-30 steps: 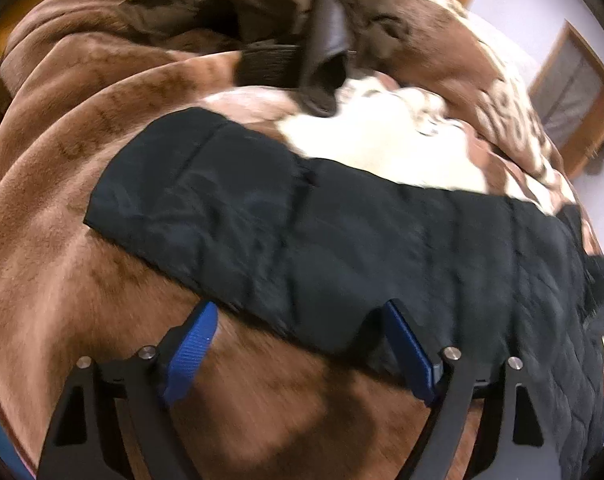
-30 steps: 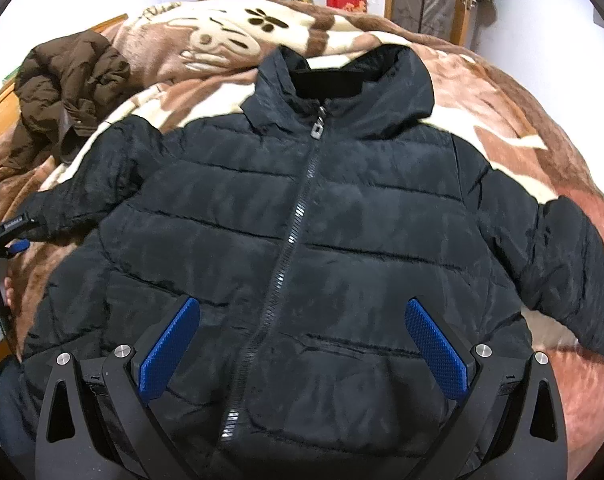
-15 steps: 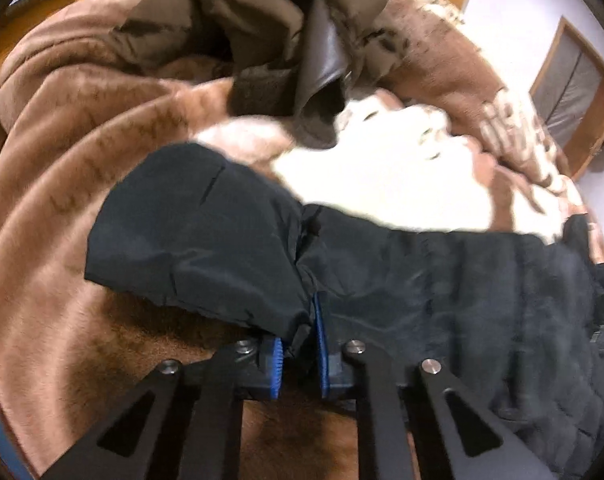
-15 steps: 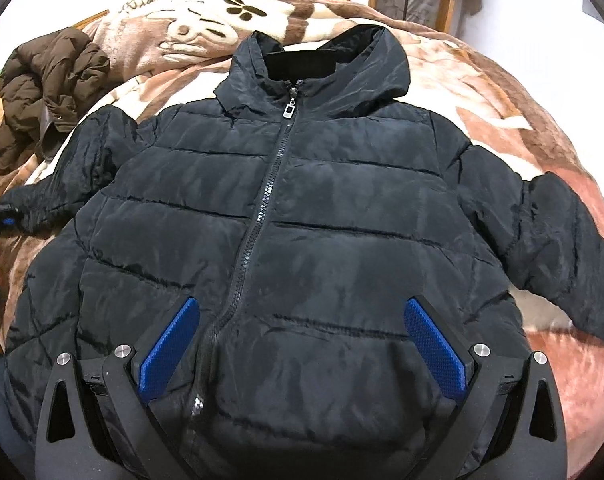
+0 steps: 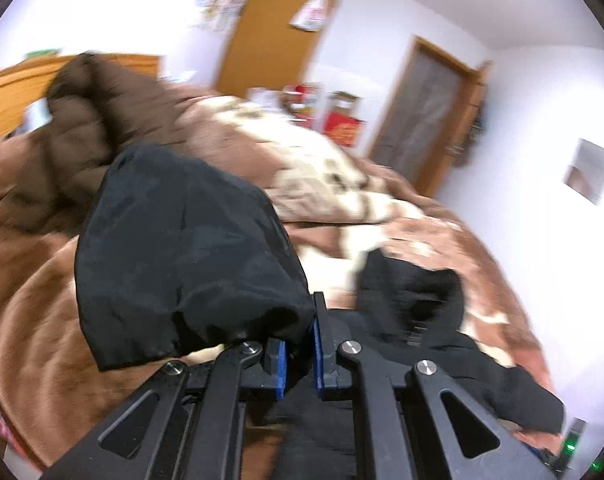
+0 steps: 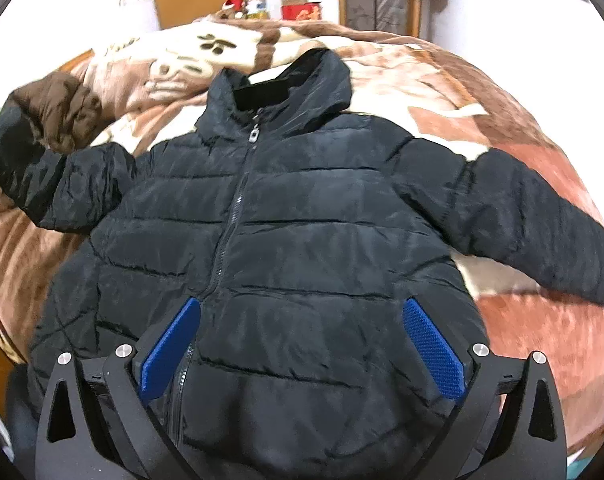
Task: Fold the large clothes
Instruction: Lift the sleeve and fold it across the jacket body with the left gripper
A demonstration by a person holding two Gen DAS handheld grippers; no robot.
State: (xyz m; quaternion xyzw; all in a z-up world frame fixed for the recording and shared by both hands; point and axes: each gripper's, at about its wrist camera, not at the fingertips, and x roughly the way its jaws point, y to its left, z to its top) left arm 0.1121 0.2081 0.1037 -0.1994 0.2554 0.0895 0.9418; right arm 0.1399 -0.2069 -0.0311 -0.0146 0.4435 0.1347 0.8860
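Observation:
A black puffer jacket (image 6: 302,240) lies front up and zipped on a brown and cream blanket (image 6: 441,80), collar away from me. My left gripper (image 5: 298,356) is shut on the jacket's left sleeve (image 5: 182,256) and holds its cuff end raised off the blanket; the raised sleeve also shows in the right wrist view (image 6: 50,184). My right gripper (image 6: 302,344) is open and empty, hovering over the jacket's lower front. The other sleeve (image 6: 541,224) lies spread out to the right.
A brown jacket (image 6: 58,116) is bunched at the bed's left, seen also in the left wrist view (image 5: 86,120). Boxes and red items (image 6: 298,4) stand beyond the bed. Wooden doors (image 5: 274,32) are in the far wall.
My left gripper closed on the left sleeve, then lifted it and swung it up toward the jacket body. The right gripper stayed open over the lower front, drifting slightly.

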